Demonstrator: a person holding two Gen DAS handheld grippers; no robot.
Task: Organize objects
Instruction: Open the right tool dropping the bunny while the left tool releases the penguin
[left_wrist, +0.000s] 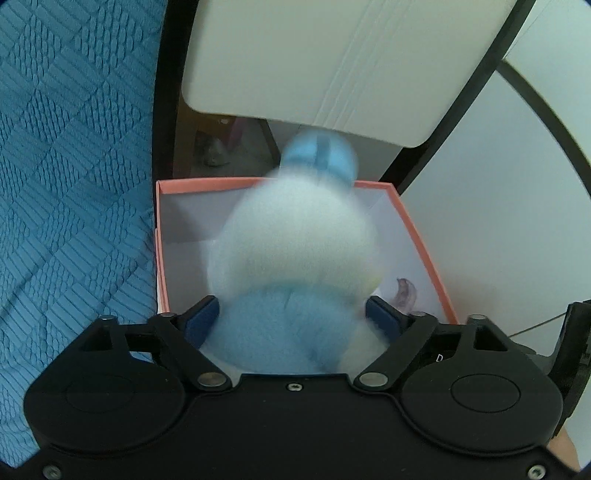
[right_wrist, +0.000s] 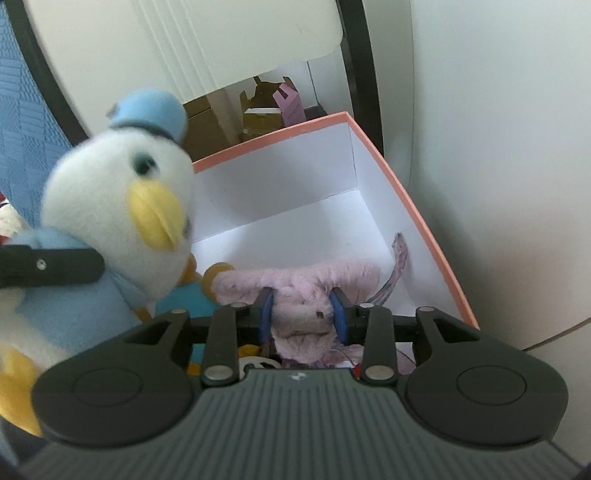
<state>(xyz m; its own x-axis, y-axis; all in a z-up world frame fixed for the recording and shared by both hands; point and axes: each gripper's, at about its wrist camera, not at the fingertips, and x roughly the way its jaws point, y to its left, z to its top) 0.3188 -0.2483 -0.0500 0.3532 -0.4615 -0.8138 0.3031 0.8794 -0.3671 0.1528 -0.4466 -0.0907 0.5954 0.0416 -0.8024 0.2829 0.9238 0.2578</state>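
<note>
My left gripper (left_wrist: 291, 314) is shut on a plush duck (left_wrist: 295, 251) with a white head, blue cap and blue jacket. It holds the duck above the open pink-rimmed white box (left_wrist: 199, 184). The duck shows from the front in the right wrist view (right_wrist: 110, 206), at the box's left side. My right gripper (right_wrist: 303, 310) is shut on a pink plush toy (right_wrist: 303, 284) and holds it inside the box (right_wrist: 406, 199), near the front. The pink toy's tail (left_wrist: 404, 293) shows in the left wrist view.
A blue textured fabric surface (left_wrist: 66, 177) lies left of the box. A white chair back with a black frame (left_wrist: 303, 59) stands behind it. Cardboard boxes (right_wrist: 266, 107) sit on the floor beyond. A pale wall (right_wrist: 498, 147) is on the right.
</note>
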